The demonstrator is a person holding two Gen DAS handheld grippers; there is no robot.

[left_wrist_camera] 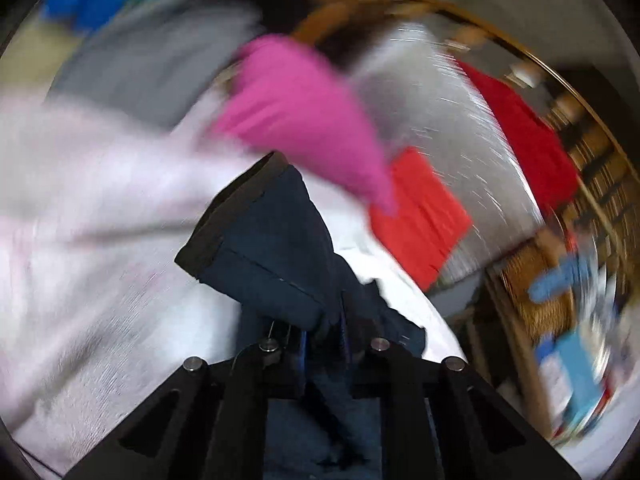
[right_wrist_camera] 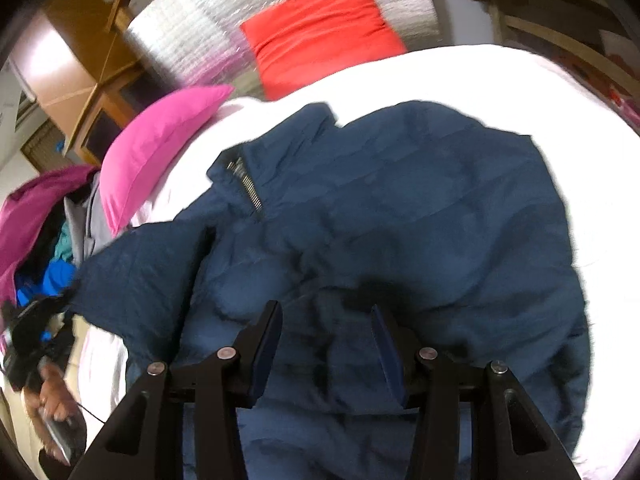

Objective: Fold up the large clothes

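One blue jacket (right_wrist_camera: 380, 208) on a white bed (right_wrist_camera: 500, 72), two pillows. Left claw (left_wrist_camera: 324, 332) clamped on the jacket's sleeve (left_wrist_camera: 264, 248). Right claw (right_wrist_camera: 326, 344) apart, over the jacket.

Left gripper (left_wrist_camera: 320, 332): matte black linkage arms with triangular cut-outs, four round silver pivot pins across the front, a thin wire loop and blue trim near the jaw base. Right gripper (right_wrist_camera: 326, 344): same black arms and four silver pins; dark blue pads on the inner faces of the fingers (right_wrist_camera: 266, 344). Thin black cable trailing by the hand (right_wrist_camera: 50, 408) at lower left.
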